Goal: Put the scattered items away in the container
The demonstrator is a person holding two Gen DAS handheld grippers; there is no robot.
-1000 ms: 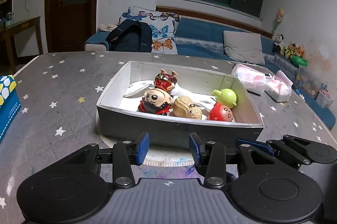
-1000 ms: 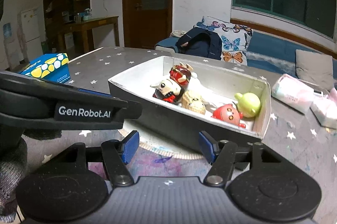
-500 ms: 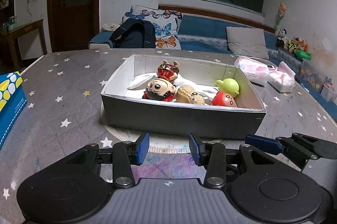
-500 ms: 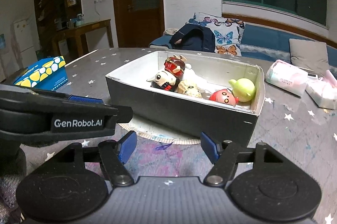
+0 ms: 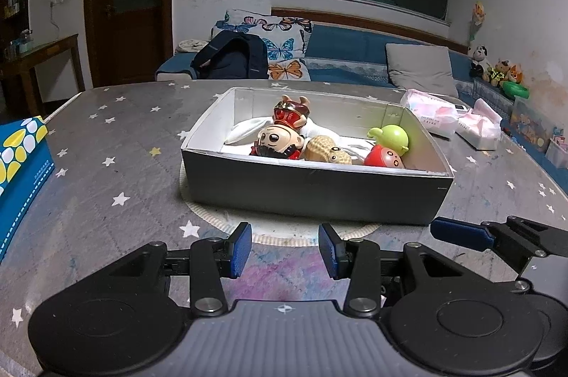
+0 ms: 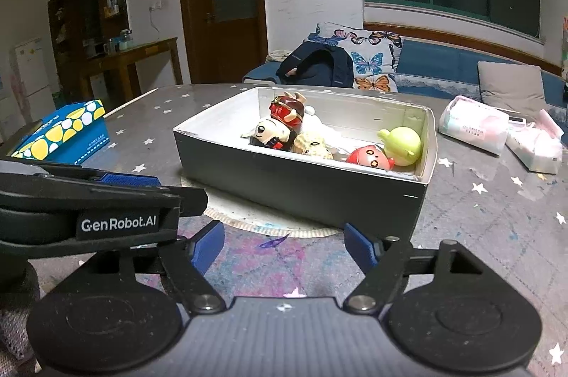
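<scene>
A grey box (image 5: 312,196) (image 6: 301,185) with a white inside stands on a round mat in the middle of the table. In it lie several toys: a red horned figure (image 5: 289,114), a big-eyed head (image 5: 278,141), a peanut toy (image 5: 328,151), a red ball toy (image 5: 385,157) and a green one (image 5: 392,137). My left gripper (image 5: 285,250) hangs in front of the box, open and empty. My right gripper (image 6: 284,244) is beside it, empty, its jaws still opening. Each gripper shows at the edge of the other's view.
A blue and yellow tissue box (image 5: 19,164) (image 6: 64,135) sits at the table's left edge. Pink tissue packs (image 5: 451,114) (image 6: 497,128) lie at the far right. Behind the table is a blue sofa with cushions and a dark backpack (image 5: 230,57).
Both views have drawn back a little from the box, which now looks smaller. The right gripper's jaws have spread wider. The left gripper's jaws have kept their gap.
</scene>
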